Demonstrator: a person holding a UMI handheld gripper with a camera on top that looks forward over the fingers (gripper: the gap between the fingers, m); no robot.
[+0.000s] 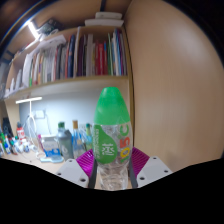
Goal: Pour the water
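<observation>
Gripper view: we see the tool (112, 166) closed on a green bottle (113, 135), its 2 pads pressing either side, with a bookshelf (70, 55) well beyond.

the bottle (112, 135) stands between the fingers (85, 163); its base is cut off at 6 o'clock, and its cap merges with the green body and cannot be made out. the label print, apart from one large character, is too small to read. the pads are mostly hidden behind the bottle, so contact with its sides cannot be confirmed. at 9 o'clock, small items on the desk (45, 157) blur together and cannot be identified. at 11 o'clock, titles on the book (75, 55) spines are unreadable. glare hides the light (36, 30) fixture.
</observation>
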